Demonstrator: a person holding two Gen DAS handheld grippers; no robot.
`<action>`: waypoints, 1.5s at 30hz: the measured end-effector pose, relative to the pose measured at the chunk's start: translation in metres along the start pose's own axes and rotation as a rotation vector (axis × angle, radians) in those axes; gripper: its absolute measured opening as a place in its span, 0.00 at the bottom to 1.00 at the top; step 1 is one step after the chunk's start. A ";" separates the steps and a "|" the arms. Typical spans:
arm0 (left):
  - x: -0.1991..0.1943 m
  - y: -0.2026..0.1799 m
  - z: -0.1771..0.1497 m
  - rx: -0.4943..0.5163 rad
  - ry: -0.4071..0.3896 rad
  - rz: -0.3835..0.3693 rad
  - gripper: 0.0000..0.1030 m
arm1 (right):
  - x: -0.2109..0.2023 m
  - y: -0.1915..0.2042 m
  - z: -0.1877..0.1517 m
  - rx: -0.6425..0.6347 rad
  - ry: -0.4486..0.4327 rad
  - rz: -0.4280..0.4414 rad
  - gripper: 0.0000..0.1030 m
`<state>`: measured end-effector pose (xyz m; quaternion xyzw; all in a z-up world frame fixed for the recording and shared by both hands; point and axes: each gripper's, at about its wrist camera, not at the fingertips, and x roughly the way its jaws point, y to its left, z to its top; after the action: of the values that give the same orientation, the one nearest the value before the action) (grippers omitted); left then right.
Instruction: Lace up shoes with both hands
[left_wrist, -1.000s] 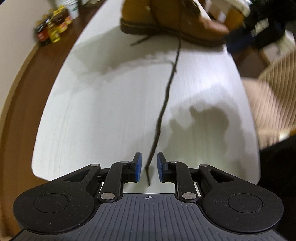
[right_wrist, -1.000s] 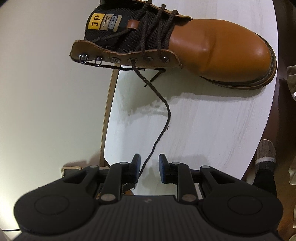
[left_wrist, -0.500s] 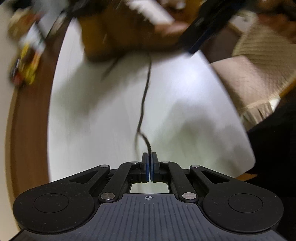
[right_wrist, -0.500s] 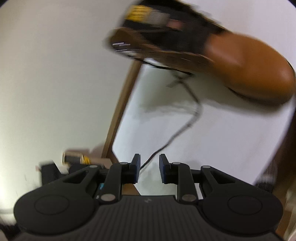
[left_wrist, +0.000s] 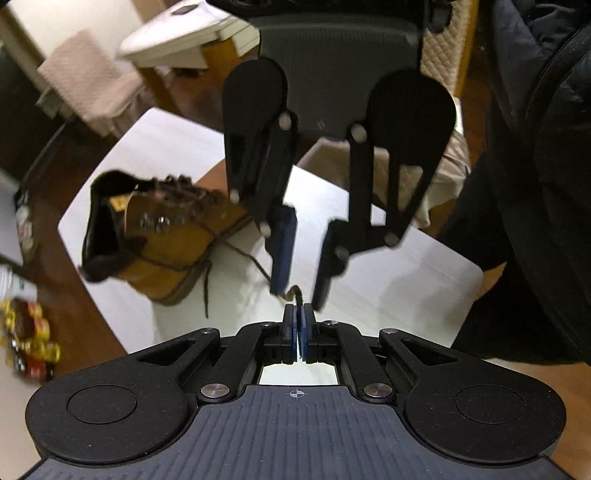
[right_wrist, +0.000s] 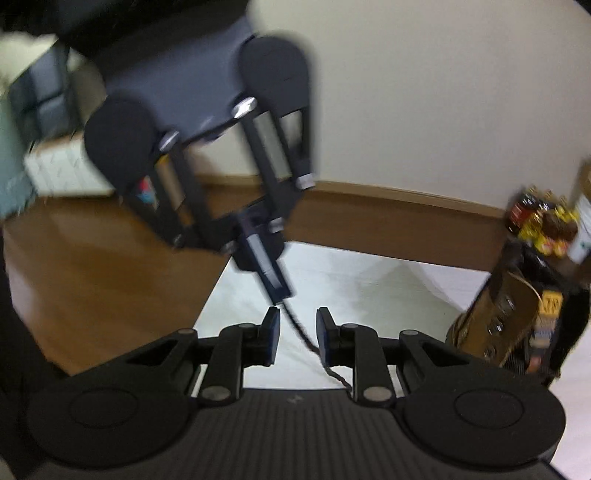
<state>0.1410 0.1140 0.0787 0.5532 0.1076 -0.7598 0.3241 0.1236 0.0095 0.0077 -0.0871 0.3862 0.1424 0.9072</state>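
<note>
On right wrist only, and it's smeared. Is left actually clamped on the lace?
Observer: Yes. In the left wrist view the left gripper is shut on the lace, and a short tip sticks out past its pads.
Operator: Where's right relative to that tip?
Observer: The right gripper comes in from above with one fingertip on each side of the tip. Its jaws are closing but not pressing on the lace.
Operator: And the other lace end?
Observer: The other lace end hangs loose from the boot onto the white table, with neither gripper near it.
</note>
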 end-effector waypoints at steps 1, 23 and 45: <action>-0.001 -0.001 0.000 0.004 -0.004 -0.005 0.02 | 0.001 0.003 0.001 -0.027 0.002 -0.008 0.23; -0.004 0.072 0.016 -0.312 -0.188 0.053 0.08 | -0.078 -0.103 -0.119 1.325 -0.358 -0.182 0.04; 0.053 0.155 0.093 -0.242 0.061 -0.002 0.33 | -0.062 -0.144 -0.150 1.507 -0.466 -0.116 0.07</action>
<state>0.1547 -0.0732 0.0946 0.5328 0.2088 -0.7244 0.3845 0.0282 -0.1785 -0.0437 0.5627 0.1733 -0.1905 0.7855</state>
